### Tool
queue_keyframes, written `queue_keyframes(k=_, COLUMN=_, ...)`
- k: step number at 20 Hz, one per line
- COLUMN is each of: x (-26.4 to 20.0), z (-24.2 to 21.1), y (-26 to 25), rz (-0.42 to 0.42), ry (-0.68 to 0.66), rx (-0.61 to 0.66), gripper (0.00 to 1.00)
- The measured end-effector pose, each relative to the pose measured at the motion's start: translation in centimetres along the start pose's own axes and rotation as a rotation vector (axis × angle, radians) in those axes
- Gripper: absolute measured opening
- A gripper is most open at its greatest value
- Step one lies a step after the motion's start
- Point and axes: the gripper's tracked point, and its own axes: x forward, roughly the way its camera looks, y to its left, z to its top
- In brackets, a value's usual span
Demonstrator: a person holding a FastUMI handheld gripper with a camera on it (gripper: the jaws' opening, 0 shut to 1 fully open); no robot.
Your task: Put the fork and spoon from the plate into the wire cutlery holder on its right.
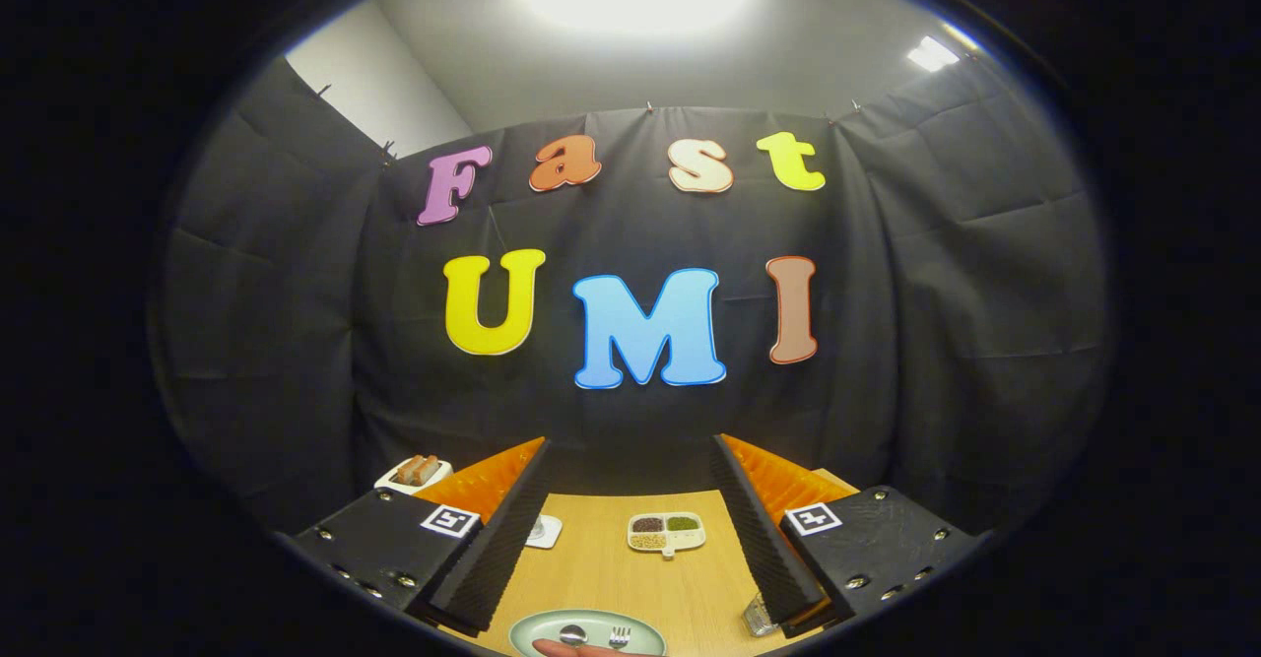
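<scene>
A pale green plate (537, 627) lies on the wooden table (611, 583), low between my two fingers and near their bases. On it rest a spoon (572, 633) to the left and a fork (619, 635) to the right. A person's fingertip (581, 649) pokes in at the plate's near rim. To the plate's right, a bit of the wire cutlery holder (757, 619) peeks out beside my right finger, mostly hidden by it. My gripper (630, 445) is held high above the table, open wide, with nothing between its fingers.
A white divided dish (666, 532) with dark, green and pale grains sits further back on the table. A small white object (542, 531) lies beside my left finger. A white dish with brown food (414, 473) stands at the back left.
</scene>
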Motion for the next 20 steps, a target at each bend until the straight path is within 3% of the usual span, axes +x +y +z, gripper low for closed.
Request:
queue_keyframes(k=10, x=0.0, z=-2.0, y=-0.7, rz=0.016, ry=0.051, rx=-0.017, gripper=0.97)
queue_keyframes(k=20, x=-1.0, z=-15.0, y=0.4, rz=0.084, ry=0.418, rx=-0.083, gripper=0.98)
